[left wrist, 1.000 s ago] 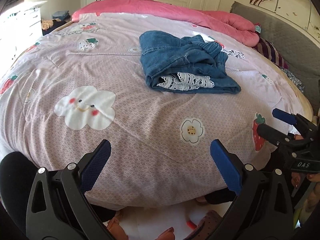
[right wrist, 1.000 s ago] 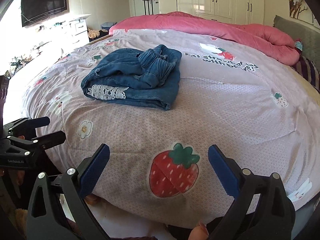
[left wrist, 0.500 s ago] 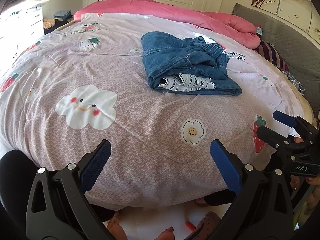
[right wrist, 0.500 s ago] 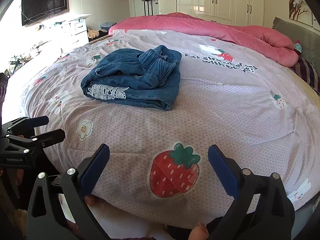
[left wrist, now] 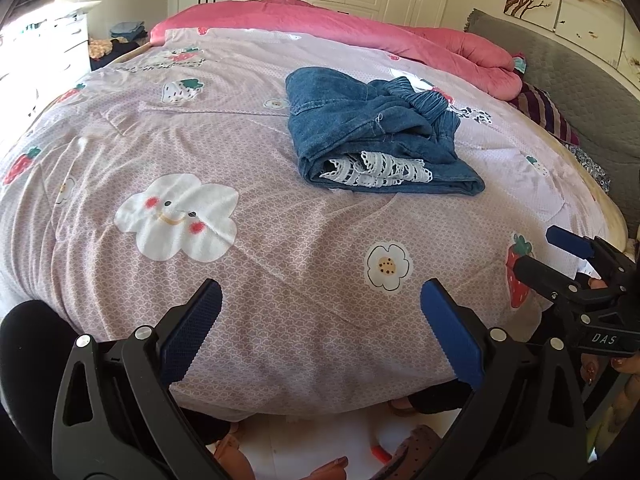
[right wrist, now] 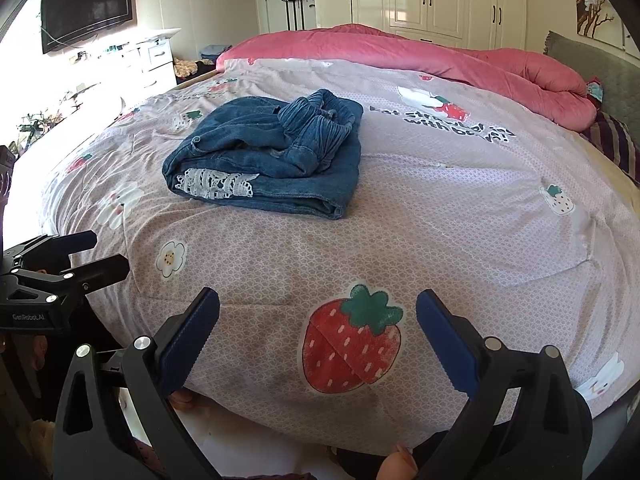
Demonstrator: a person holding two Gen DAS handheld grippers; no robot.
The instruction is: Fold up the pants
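Left wrist view
- Pants: I see the denim pants [left wrist: 372,136] lying in a compact bundle on the bed [left wrist: 280,272], white lace hem [left wrist: 380,168] showing at the edge nearest me.
- Left gripper: the left gripper [left wrist: 320,328] is released, jaws wide apart, nothing between them; it hangs over the bed's near edge, well apart from the pants.
- Right gripper in this view: the right gripper [left wrist: 560,256] sits to the right of the pants and nearer me, also clear of them.
- Landmark prints: the cloud print [left wrist: 176,216] lies left of the pants and nearer me; the flower print [left wrist: 388,266] lies between the pants and my gripper.

Right wrist view
- Pants: the pants [right wrist: 272,160] appear folded over, with the gathered waistband [right wrist: 320,120] bunched on top at the far side.
- Right gripper: released, jaws spread and empty [right wrist: 318,328], over the strawberry print [right wrist: 352,344], which is nearer me than the pants.
- Left gripper in this view: visible [right wrist: 96,252] left of the pants, not touching.

Procedure
- Step in hand: I judge the fold largely made; what remains is tidying.
- Method: I would approach low from the lace side, flatten the bunched waistband, and pinch only the top layer, so the lower layers do not drag.
- Risk: a deep grip may catch the bed cover.
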